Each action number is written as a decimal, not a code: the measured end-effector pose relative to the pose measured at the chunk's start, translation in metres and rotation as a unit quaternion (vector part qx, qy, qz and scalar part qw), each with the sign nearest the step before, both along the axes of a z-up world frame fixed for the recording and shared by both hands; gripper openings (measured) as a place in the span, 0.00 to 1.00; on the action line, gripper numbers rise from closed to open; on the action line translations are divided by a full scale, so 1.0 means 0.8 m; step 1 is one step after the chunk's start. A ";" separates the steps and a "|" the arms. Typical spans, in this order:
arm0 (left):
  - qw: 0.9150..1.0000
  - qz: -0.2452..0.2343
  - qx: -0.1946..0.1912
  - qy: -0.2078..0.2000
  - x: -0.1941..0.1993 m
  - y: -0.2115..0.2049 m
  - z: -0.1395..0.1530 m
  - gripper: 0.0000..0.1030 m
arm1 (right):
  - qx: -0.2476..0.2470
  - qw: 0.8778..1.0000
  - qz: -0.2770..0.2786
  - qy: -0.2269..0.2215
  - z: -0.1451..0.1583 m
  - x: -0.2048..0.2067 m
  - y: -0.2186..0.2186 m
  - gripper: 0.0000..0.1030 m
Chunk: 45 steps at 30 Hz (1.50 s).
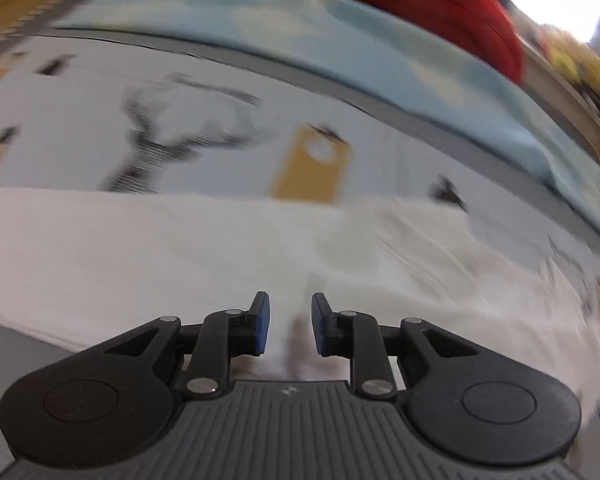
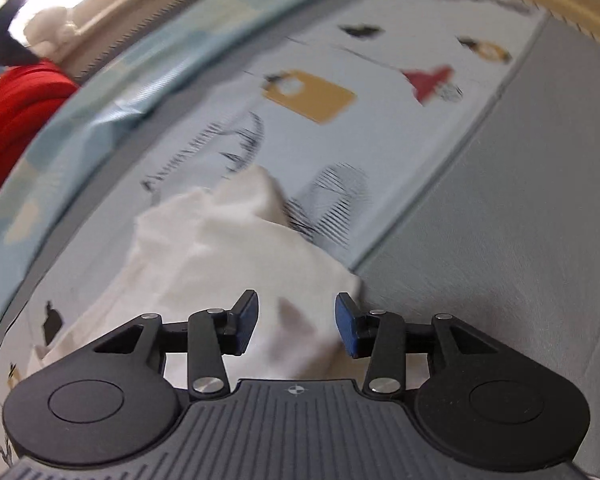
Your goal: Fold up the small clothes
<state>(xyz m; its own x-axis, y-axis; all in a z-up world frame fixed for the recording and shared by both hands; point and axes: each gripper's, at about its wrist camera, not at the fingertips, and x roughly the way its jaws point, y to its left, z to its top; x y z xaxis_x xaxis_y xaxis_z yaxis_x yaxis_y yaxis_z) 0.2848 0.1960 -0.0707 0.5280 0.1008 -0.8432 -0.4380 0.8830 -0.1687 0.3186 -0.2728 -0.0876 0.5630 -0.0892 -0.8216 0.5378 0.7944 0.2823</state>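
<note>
A white garment (image 1: 180, 252) lies spread on a printed play mat (image 1: 100, 92). My left gripper (image 1: 290, 326) hovers just over its near part, blue pads apart, with only cloth showing below the gap and nothing pinched. In the right wrist view the same white garment (image 2: 228, 240) lies rumpled, one corner raised toward the mat's drawings. My right gripper (image 2: 296, 322) stands open over the garment's near right corner, and the cloth lies under the gap, not pressed by the pads. Both views are blurred.
A pale blue patterned blanket (image 1: 340, 40) runs along the far side of the play mat (image 2: 380, 80). A red cloth heap (image 1: 420, 4) lies beyond it, also red cloth (image 2: 16, 120) at left. Plain grey mat (image 2: 520, 200) borders the right.
</note>
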 end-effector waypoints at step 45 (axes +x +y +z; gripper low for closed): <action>0.939 0.333 0.081 -0.014 -0.152 0.269 0.006 0.02 | -0.040 0.990 0.133 -0.030 0.049 -0.001 0.123 0.43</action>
<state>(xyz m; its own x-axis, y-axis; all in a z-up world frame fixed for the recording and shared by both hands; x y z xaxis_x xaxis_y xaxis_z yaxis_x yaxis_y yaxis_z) 0.1636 0.4113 -0.0659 0.3239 0.5424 -0.7752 -0.8999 0.4295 -0.0754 0.3180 -0.1742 -0.0486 0.6224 0.0052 -0.7826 0.2915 0.9265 0.2379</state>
